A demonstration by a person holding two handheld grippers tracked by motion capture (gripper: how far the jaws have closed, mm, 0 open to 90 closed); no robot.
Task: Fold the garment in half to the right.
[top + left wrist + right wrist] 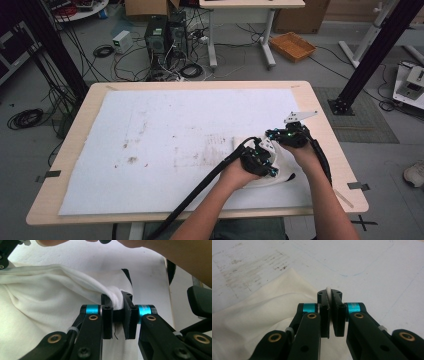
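A white cloth (281,167) lies bunched on the right part of the white sheet (165,145), under both hands. My left gripper (261,159) is shut on a raised fold of the cloth (50,302); the fabric is pinched between its jaws near the left gripper's tips (117,300). My right gripper (290,134) is shut on a thin edge of the cloth (249,322), and a white sliver pokes out above the right gripper's tips (329,294). The two grippers sit close together, the right one a little farther from the person.
The wooden table (75,125) carries a stained white sheet over most of its top. On the floor beyond stand computer towers (162,35), cables, an orange basket (293,46) and black frame posts (372,55). A forearm (175,255) crosses the top of the left gripper view.
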